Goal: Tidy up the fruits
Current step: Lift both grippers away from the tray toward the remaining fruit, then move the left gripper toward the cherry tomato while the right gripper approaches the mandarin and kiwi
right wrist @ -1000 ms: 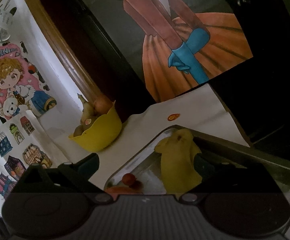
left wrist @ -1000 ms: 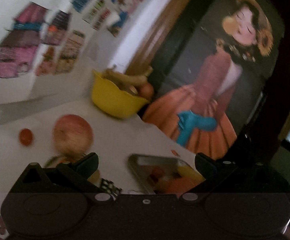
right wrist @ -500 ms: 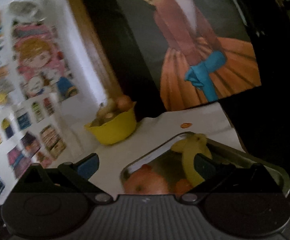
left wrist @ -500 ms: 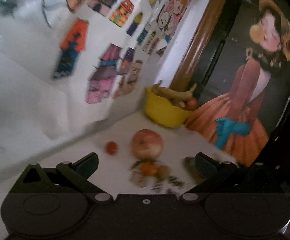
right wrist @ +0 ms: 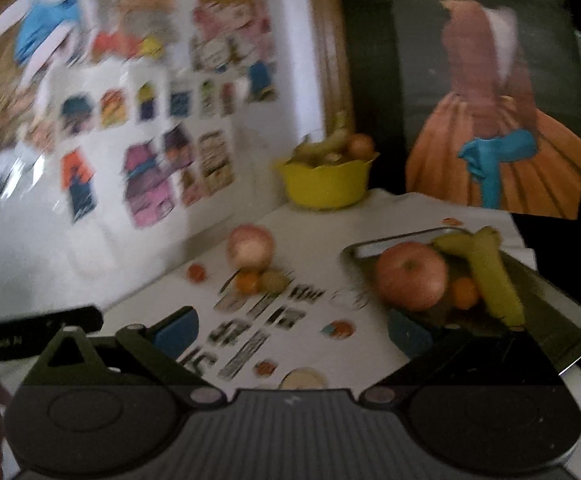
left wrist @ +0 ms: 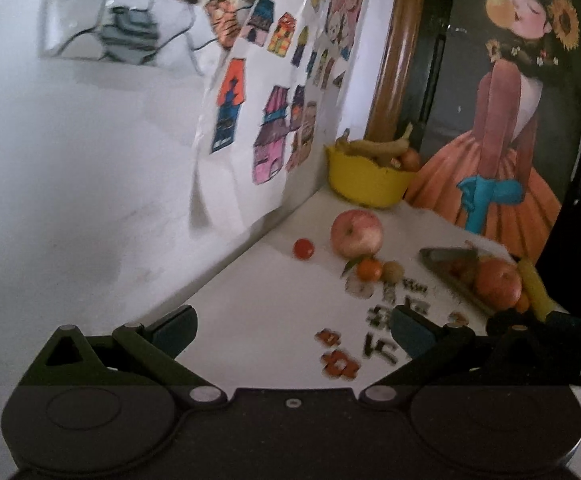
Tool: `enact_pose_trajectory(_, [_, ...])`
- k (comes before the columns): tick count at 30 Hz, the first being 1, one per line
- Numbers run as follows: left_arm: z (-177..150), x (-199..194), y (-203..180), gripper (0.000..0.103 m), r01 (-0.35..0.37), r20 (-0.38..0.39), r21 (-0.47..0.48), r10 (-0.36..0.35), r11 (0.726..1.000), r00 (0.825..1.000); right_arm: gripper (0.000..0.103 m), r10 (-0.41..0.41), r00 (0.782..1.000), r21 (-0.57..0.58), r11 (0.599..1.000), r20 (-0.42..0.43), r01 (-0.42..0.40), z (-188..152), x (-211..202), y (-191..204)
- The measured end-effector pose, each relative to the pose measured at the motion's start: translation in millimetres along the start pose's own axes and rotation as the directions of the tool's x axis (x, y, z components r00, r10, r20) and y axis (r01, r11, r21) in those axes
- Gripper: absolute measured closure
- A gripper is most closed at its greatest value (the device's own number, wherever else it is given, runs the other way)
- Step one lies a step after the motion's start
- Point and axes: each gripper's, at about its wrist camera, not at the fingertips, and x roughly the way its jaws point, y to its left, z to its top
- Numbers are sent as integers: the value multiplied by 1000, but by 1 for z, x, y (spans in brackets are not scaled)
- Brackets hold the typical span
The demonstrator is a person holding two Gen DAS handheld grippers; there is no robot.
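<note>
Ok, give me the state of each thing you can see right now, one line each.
Left gripper: open, empty.
Right gripper: open, empty.
Metal tray: holds fruit.
Yellow plastic bowl: filled with fruit.
Large red apple: loose on table.
Small red tomato: loose on table.
Small orange tangerine: loose beside apple.

Landmark: tray (right wrist: 562, 300), at table's (left wrist: 250, 300) right edge. In tray: apple (right wrist: 410, 276), banana (right wrist: 490, 276), small citrus (right wrist: 464, 292) between them. Left of tray, on table: second apple (left wrist: 356, 233), well apart; mandarin (left wrist: 369, 270) and small round fruit (left wrist: 393, 270) side by side just before that apple; cherry tomato (left wrist: 303, 248) farther left. Behind tray, in far corner: bowl (left wrist: 364, 184) holding bananas and other fruit. Wall with drawings (left wrist: 266, 120) ran along table's left side.
</note>
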Motion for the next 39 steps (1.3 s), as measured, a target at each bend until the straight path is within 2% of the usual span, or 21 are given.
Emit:
enact_pose_trajectory(6, [-8, -5, 18, 1, -65, -42, -7, 65, 998, 997, 0, 28, 998, -59, 998, -50, -31, -18, 2, 20])
enact_pose_trajectory(15, [-9, -3, 32, 1, -101, -63, -37, 99, 994, 993, 0, 16, 996, -89, 996, -87, -24, -29, 8, 28])
enact_pose_trajectory(19, [-5, 4, 27, 1, -87, -61, -30, 85, 996, 995, 0, 4, 996, -91, 996, -85, -11, -28, 12, 27])
enact_pose_trajectory(32, [11, 39, -2, 1, -53, -74, 75, 58, 996, 996, 0, -42, 995, -128, 991, -91, 30, -18, 27, 15])
enact_pose_trajectory(39, [22, 60, -15, 1, -48, -76, 122, 57, 991, 995, 0, -73, 995, -186, 981, -72, 58, 1, 42, 3])
